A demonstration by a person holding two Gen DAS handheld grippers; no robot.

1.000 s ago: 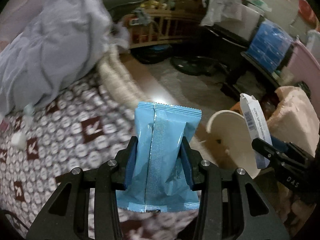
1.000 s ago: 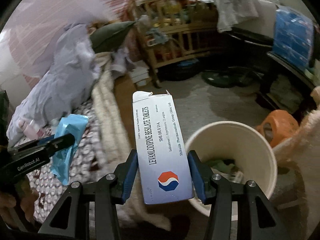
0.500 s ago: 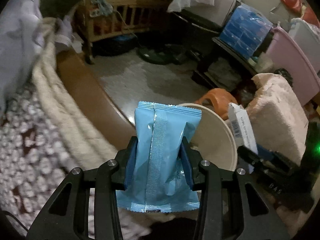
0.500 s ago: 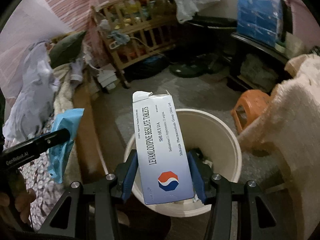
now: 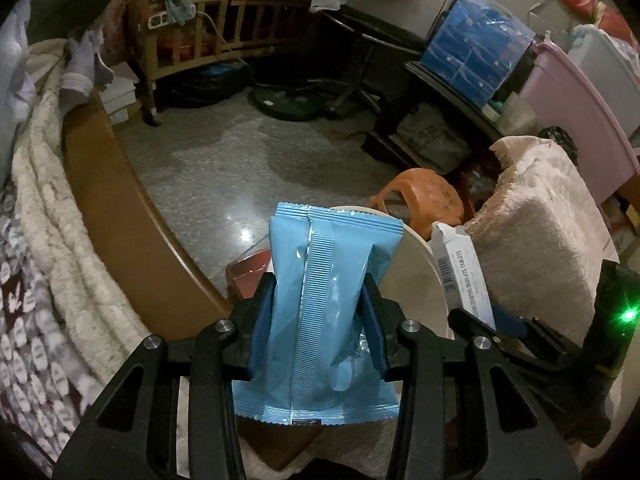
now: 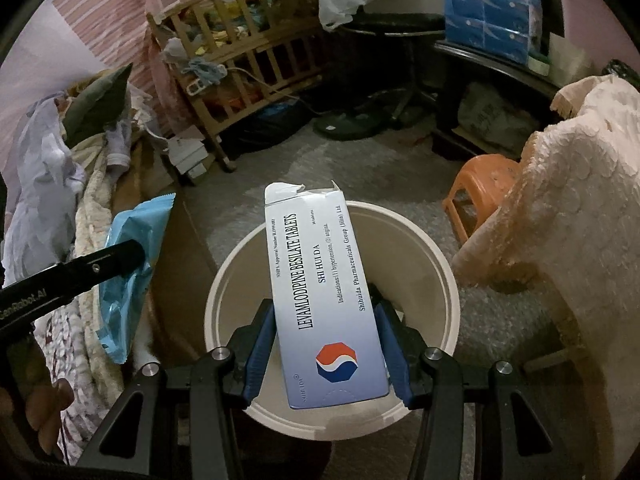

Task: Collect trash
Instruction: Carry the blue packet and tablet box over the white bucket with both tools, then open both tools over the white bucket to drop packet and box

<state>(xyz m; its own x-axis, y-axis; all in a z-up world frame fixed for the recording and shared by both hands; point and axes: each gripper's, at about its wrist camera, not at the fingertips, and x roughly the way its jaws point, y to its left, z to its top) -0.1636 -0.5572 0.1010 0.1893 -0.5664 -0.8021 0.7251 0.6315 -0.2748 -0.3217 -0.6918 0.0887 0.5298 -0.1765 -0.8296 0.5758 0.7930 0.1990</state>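
The right gripper [image 6: 326, 336] is clamping a tablet box [image 6: 326, 292] over the white bin [image 6: 224, 280]; the left gripper [image 5: 318, 320] is gripping a blue wrapper [image 5: 324, 300] beside it, neither yet dropped.

My left gripper [image 5: 316, 320] has its jaws clamped, blue pads [image 5: 262, 320] pressing in from both sides on what I hold. My right gripper [image 6: 326, 340] is clamped likewise, level beside it on its right. Both point forward and slightly down, near each other.
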